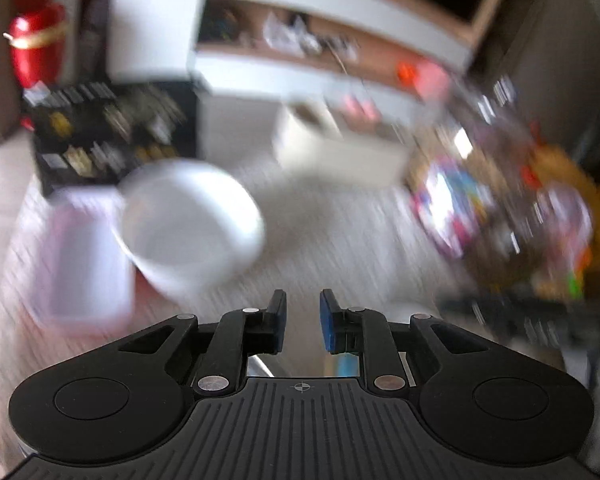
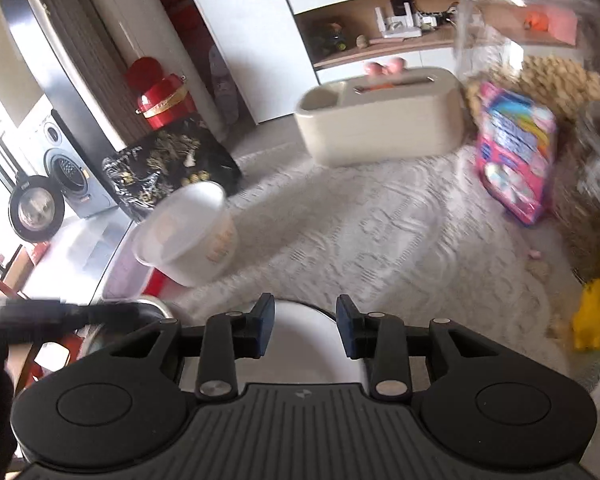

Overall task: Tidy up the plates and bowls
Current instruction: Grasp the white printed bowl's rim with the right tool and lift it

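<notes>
White patterned cloth covers the table (image 2: pixel 380 232) that fills both views, and everything else sits on it or at its edges. Largest of the clutter is a beige holder (image 2: pixel 380 120) at the back, then a big glass jar (image 2: pixel 532 40) of what look like nuts on the right with a pink packet (image 2: pixel 516 152) leaning before it, and a black tray (image 2: pixel 168 160) at the back left. A white bowl (image 2: pixel 188 232) stands near the left edge of the cloth, seemingly resting on a pale lidded box (image 1: pixel 84 256) beside it; the left view is too smeared to say whether they touch. A second white dish (image 2: pixel 312 344) shows just below the right gripper (image 2: pixel 305 326), whose jaws stand a little apart with nothing pinched between them. The left gripper (image 1: pixel 303 320) is likewise slightly spread and empty, short of the bowl and to its right. Judging from this, the risks are a bowl near the table edge being nudged off by a hasty approach, a thin rim slipping from narrow jaws, or an elbow catching the glass jar; the heavy blur in the left view suggests speed, which would worsen each. Writing shows on the pink packet and faint orange marks on the bowl, but none is legible.
</notes>
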The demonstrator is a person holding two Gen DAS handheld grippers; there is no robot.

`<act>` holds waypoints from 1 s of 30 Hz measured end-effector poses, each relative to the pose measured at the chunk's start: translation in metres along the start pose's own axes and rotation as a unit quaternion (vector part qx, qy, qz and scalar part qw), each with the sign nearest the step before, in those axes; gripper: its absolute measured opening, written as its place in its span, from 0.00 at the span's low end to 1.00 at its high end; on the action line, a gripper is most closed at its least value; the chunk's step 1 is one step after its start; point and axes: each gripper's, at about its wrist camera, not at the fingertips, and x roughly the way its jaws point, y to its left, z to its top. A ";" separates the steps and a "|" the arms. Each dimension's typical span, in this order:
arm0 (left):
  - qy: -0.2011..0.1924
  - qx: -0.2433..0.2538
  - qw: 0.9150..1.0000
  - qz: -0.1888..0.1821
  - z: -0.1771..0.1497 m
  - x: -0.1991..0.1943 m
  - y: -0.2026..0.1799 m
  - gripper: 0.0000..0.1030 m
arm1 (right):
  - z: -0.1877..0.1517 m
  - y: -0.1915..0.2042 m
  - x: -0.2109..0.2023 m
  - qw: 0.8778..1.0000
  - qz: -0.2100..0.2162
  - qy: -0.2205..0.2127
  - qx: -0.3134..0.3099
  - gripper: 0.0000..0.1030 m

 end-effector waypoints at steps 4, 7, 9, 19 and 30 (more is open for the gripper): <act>-0.059 -0.028 0.996 0.056 0.040 0.013 0.054 0.21 | 0.036 0.042 0.021 0.999 -0.015 0.026 -0.021 0.54; -0.066 -0.072 0.994 0.045 0.046 0.034 0.105 0.21 | 0.067 0.068 0.060 0.997 -0.031 0.077 -0.011 0.54; -0.036 -0.088 0.994 0.046 0.046 0.051 0.131 0.22 | 0.085 0.085 0.089 0.994 -0.053 0.098 -0.016 0.54; 0.023 -0.161 0.987 -0.005 0.038 0.087 0.172 0.24 | 0.093 0.119 0.212 0.982 -0.080 0.173 0.013 0.59; 0.044 -0.114 0.992 -0.024 0.034 0.106 0.149 0.25 | 0.074 0.116 0.248 0.974 -0.083 0.208 0.030 0.57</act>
